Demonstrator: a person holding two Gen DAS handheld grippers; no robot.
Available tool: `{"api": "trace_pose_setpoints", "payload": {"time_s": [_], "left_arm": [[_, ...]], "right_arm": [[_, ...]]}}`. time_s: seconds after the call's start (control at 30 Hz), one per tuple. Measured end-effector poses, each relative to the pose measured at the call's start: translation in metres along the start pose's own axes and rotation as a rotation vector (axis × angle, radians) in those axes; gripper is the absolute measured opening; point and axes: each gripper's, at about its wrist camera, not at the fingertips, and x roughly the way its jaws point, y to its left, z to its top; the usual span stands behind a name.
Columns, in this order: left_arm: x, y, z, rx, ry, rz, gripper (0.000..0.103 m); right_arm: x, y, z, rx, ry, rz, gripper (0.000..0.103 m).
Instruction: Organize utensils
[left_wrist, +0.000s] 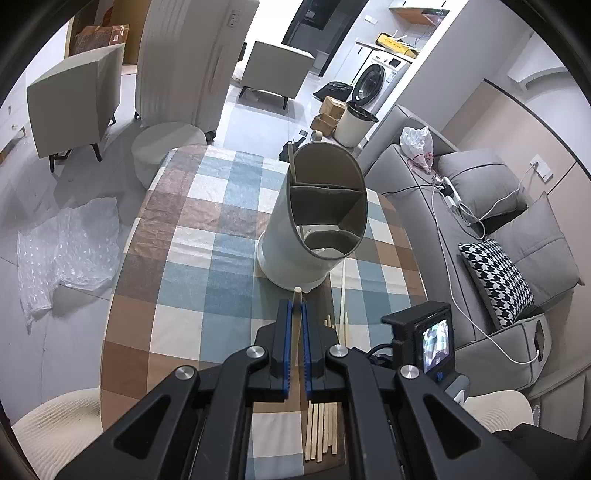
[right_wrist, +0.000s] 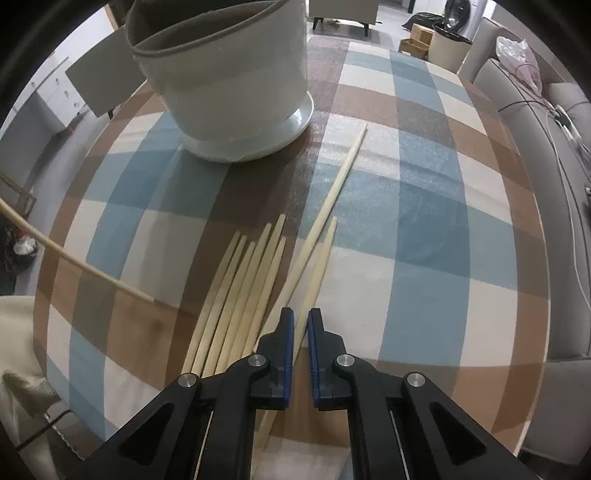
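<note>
Chopsticks, loose: a bundle of six (right_wrist: 240, 291) lies fanned on the table's near side, left of the right hand-held gripper; two more (right_wrist: 325, 221) lie crossed just to its right, the longer one reaching toward the holder's base.

Chopstick, single (left_wrist: 296, 317): clamped between the blue pads of the left hand-held gripper (left_wrist: 296, 308), tip protruding toward the holder.

Utensil holder (left_wrist: 314, 229): white cylinder with slanted rim and grey inner dividers, standing mid-table on a white saucer-like base; one stick upright in its far compartment.

Right hand-held gripper (right_wrist: 301, 317): jaws nearly closed with a narrow gap, gripping nothing, above the crossed pair.

Table (right_wrist: 424, 206): blue, brown and cream checked cloth. Grey sofa (left_wrist: 480, 229) to the right.
</note>
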Motion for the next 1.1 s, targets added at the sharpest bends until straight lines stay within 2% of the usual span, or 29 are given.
{"api": "trace_pose_setpoints", "payload": {"time_s": [0.1,0.17,0.3,0.43,0.5,0.6,0.83,0.9,1.1], "left_arm": [[0.001,0.000,-0.001,0.002,0.003,0.006,0.001],[0.002,-0.001,-0.001,0.002,0.004,0.006,0.001],[0.003,-0.006,-0.003,0.015,0.002,0.012,0.001],[0.004,-0.009,-0.006,0.025,0.005,0.020,0.001],[0.004,-0.009,-0.007,0.026,0.006,0.020,0.001],[0.003,-0.008,-0.007,0.019,0.005,0.020,0.001],[0.002,0.002,-0.004,-0.013,0.009,0.017,0.001],[0.002,0.005,-0.002,-0.026,0.012,0.009,0.001],[0.003,0.005,0.003,-0.020,0.011,-0.007,0.001]], "right_arm": [[-0.003,-0.023,0.002,0.085,-0.009,0.049,0.000],[-0.011,-0.040,-0.001,0.163,-0.044,0.123,0.000],[-0.025,-0.053,-0.011,0.189,-0.079,0.149,0.000],[-0.025,-0.058,-0.019,0.185,-0.044,0.188,0.000],[-0.023,-0.049,-0.016,0.134,-0.024,0.174,0.004],[-0.020,-0.037,-0.018,0.065,-0.007,0.152,0.004],[-0.005,-0.008,-0.004,-0.102,0.036,0.010,0.005],[0.002,-0.007,0.003,-0.115,0.066,-0.028,0.012],[0.008,-0.012,0.030,-0.093,0.055,-0.017,0.027]]}}
